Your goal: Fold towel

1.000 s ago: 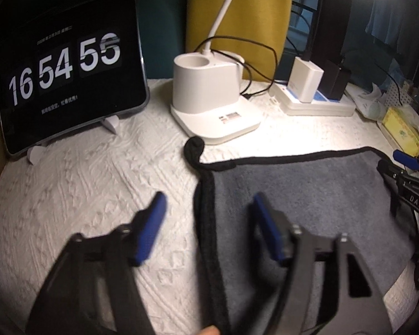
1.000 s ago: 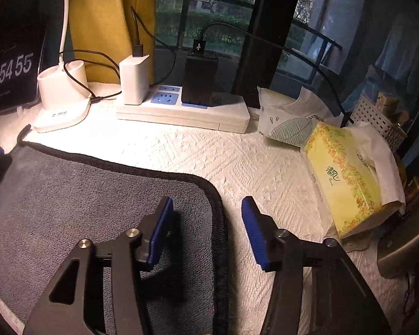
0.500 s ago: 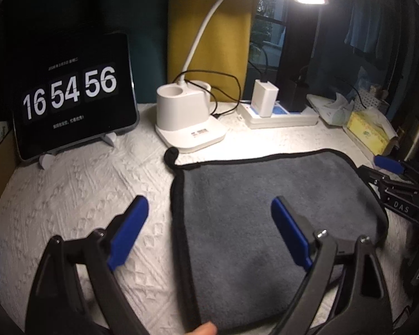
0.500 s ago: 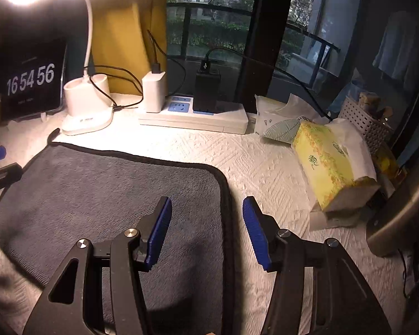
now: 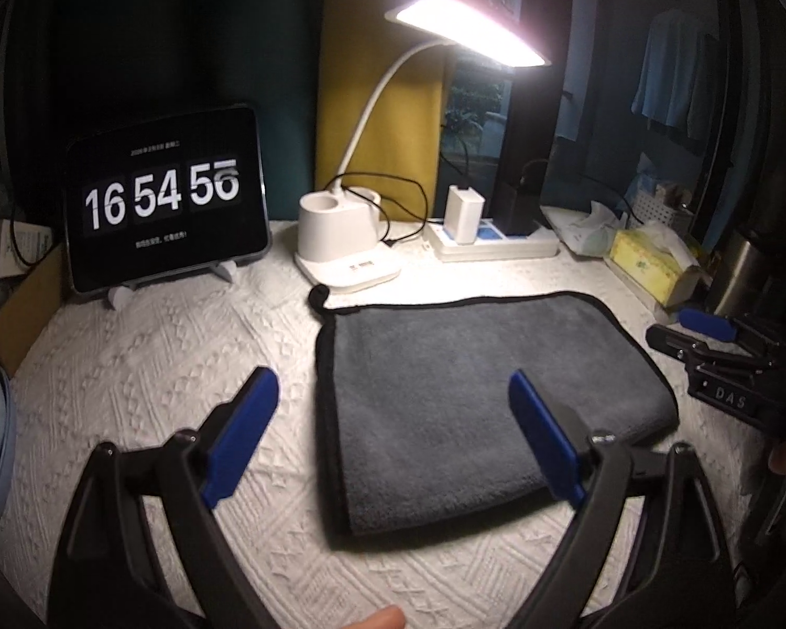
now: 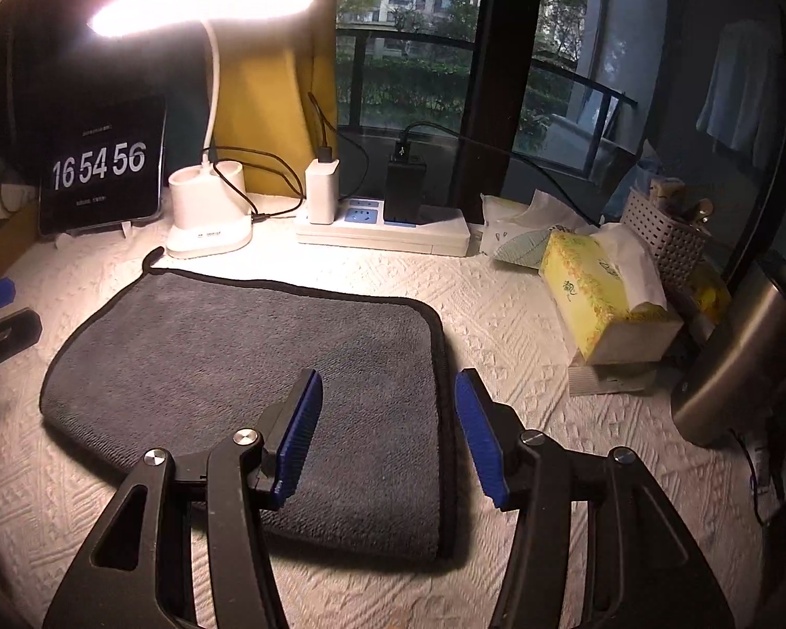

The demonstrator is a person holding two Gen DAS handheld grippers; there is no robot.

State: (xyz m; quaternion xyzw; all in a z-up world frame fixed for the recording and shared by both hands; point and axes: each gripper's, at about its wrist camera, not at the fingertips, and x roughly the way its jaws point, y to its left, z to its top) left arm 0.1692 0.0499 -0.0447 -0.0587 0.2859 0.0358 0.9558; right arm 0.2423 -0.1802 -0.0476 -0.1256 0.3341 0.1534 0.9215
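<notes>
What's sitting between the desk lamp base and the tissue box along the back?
In the right wrist view, a white power strip with two chargers plugged in, then a crumpled tissue pack, lie between the lamp base and the tissue box.

Plush matt towel (image 5: 471,393), embossed white tablecloth (image 5: 157,367), glossy lamp base (image 6: 207,220)

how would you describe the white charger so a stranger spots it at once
Start at the lit white gooseneck desk lamp, then go right to the long white power strip. The white block charger stands upright at its left end; its neighbour, a black adapter, is dark.

Black tongs (image 6: 388,435) with blue pads (image 6: 299,437), silver screws.
</notes>
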